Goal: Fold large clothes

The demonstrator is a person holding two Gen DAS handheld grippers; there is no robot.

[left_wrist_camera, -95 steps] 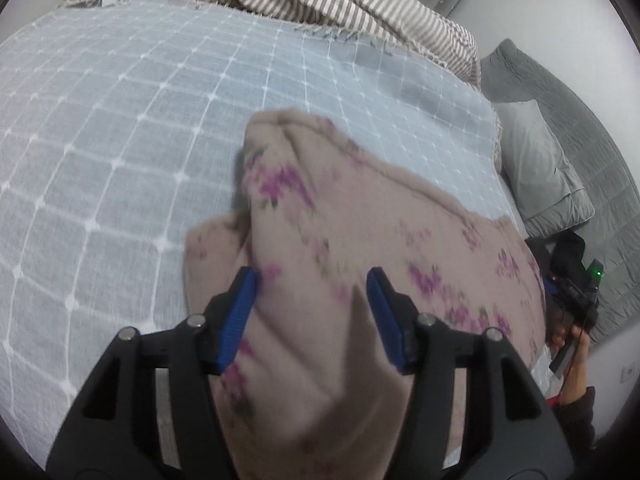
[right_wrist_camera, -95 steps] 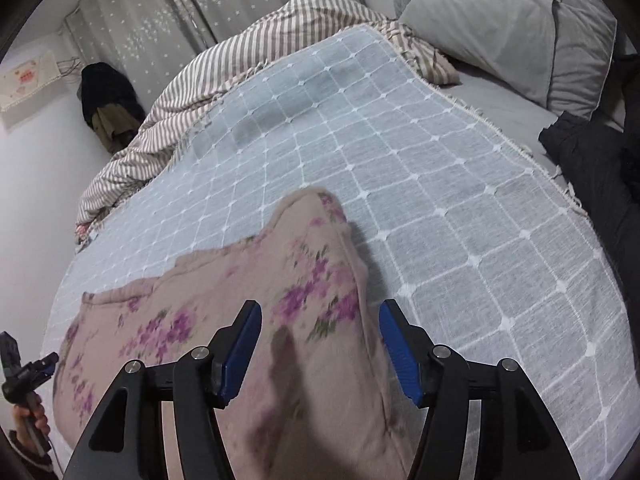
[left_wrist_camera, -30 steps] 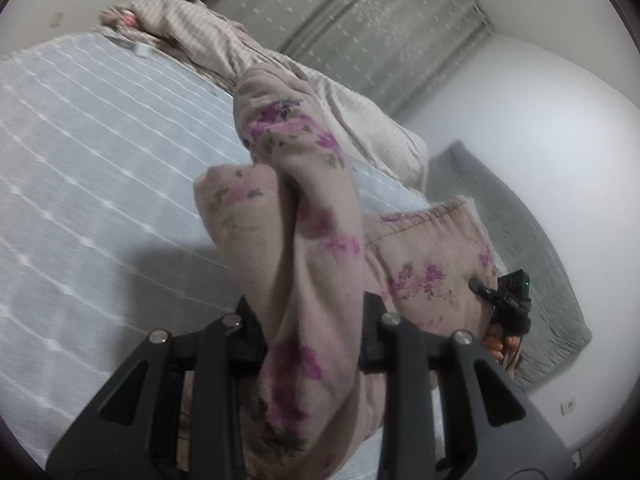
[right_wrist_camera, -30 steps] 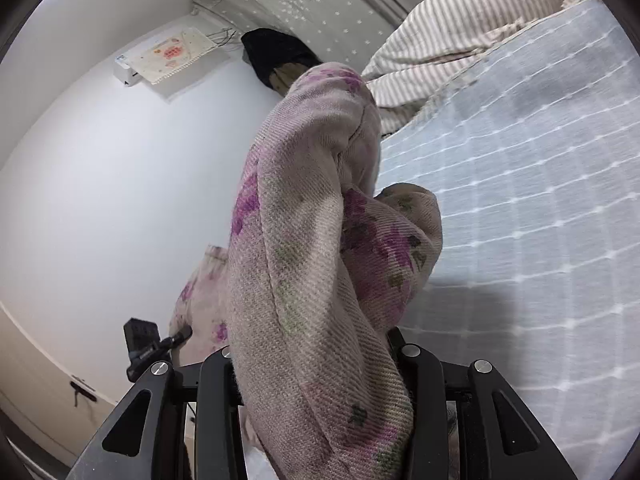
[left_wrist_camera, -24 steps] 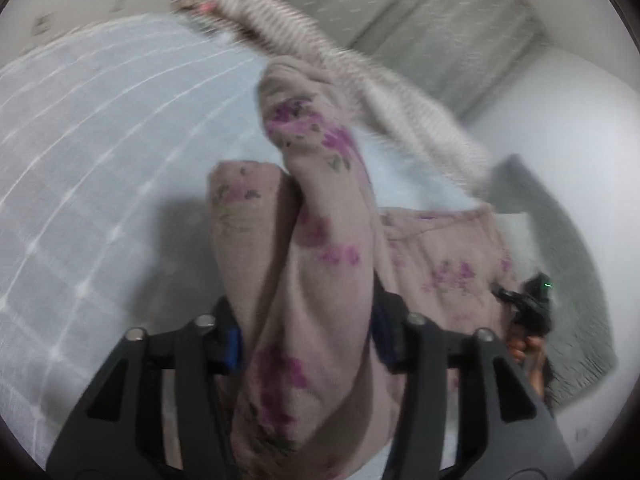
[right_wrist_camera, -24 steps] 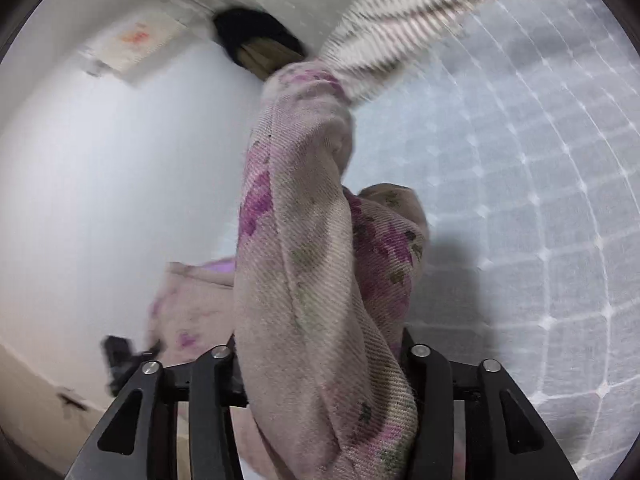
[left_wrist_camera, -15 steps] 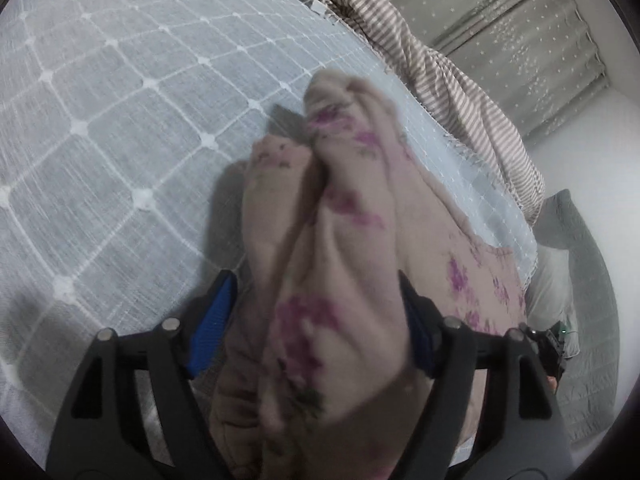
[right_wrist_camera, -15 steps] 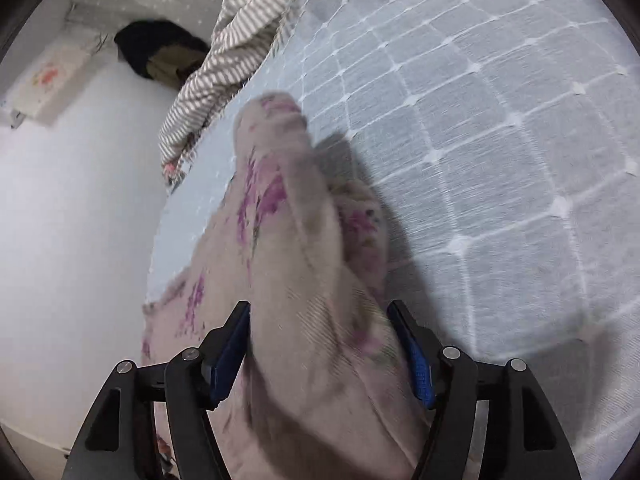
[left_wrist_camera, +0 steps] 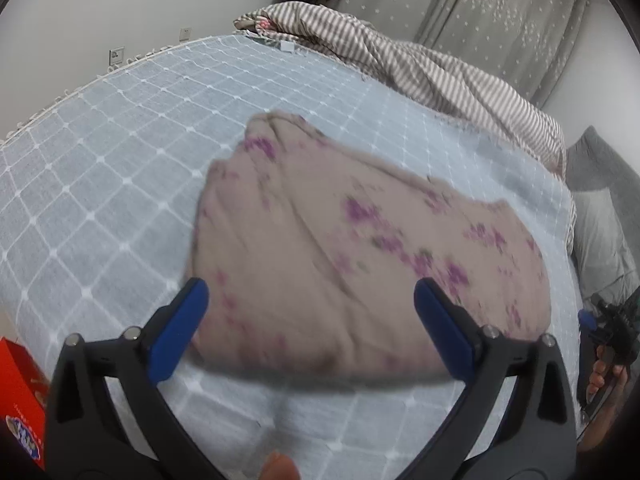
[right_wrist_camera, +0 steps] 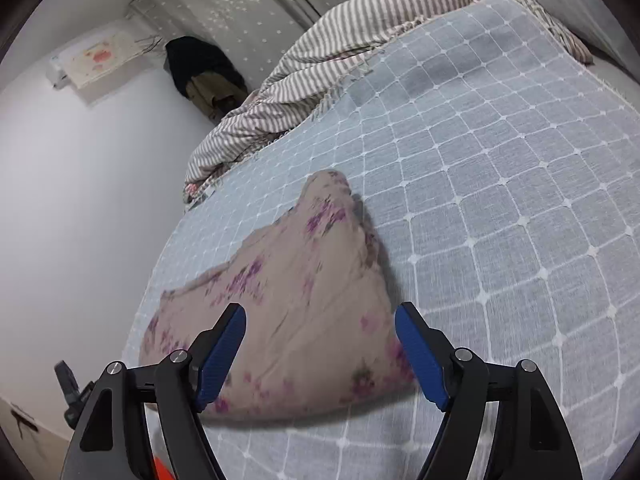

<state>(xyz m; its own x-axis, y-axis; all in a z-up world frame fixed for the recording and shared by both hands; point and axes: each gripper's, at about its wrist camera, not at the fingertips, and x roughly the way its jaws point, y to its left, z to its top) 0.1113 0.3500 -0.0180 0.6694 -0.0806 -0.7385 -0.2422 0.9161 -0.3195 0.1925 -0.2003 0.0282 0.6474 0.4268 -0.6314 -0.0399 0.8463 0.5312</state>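
A beige garment with purple flowers (left_wrist_camera: 340,248) lies folded on the light blue checked bedspread (left_wrist_camera: 100,168). My left gripper (left_wrist_camera: 312,320) is open and empty, just above the garment's near edge. In the right wrist view the same garment (right_wrist_camera: 296,304) lies flat, and my right gripper (right_wrist_camera: 320,344) is open and empty over its near right corner. The other hand-held gripper (left_wrist_camera: 612,332) shows at the right edge of the left wrist view.
A striped brown and white blanket (left_wrist_camera: 420,64) is bunched along the far side of the bed. Grey pillows (left_wrist_camera: 600,232) lie at the right. A red box (left_wrist_camera: 20,392) sits at the lower left. Dark clothes (right_wrist_camera: 200,72) hang by the curtain.
Both grippers held the garment lifted, then lowered it onto the bed and opened. The garment now lies flat and both grippers have drawn back toward the near edge.
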